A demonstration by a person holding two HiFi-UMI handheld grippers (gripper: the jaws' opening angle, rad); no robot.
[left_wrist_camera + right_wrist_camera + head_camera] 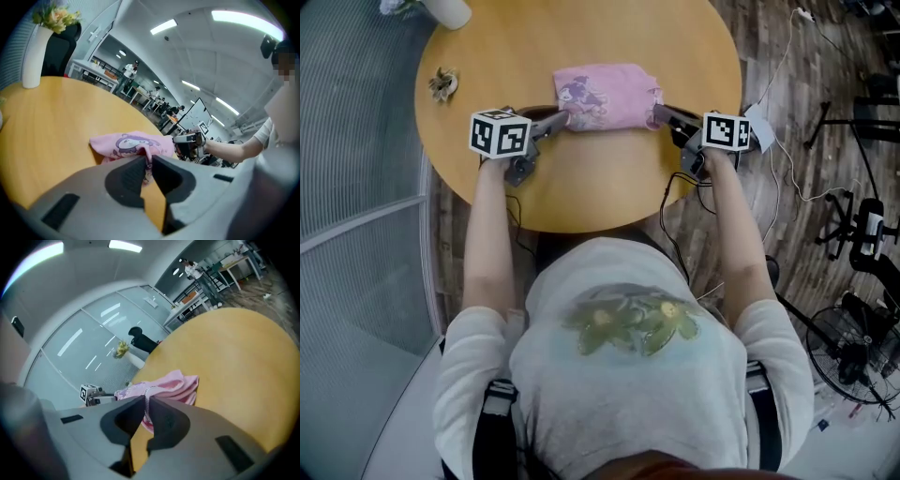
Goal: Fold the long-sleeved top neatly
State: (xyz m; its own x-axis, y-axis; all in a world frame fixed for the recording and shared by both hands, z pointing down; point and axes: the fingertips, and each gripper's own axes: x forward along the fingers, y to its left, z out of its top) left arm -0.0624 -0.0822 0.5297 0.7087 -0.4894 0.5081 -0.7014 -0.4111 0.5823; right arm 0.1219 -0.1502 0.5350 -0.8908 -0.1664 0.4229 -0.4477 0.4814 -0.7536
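The pink long-sleeved top (pixel 607 96) lies folded into a small bundle on the round wooden table (pixel 581 192), straight ahead of the person at twelve o'clock, on the near half of the tabletop.

Both forearms reach forward over the table edge, almost parallel. Each gripper turns inward toward the bundle and tips gently downward, with its marker cube facing up.

The left gripper (pixel 562 118) meets the bundle at about its eight o'clock corner. In the left gripper view its jaws are drawn together on a fold of pink cloth, which is pinched between the pads (pixel 138 169).

The right gripper (pixel 659 113) comes in at about four o'clock. Its jaws are likewise clamped on a thin edge of the fabric, seen plainly in the right gripper view.

A white vase (pixel 33 56) stands far off at the table's eleven o'clock rim, and a small dried flower (pixel 443 84) lies at ten o'clock.
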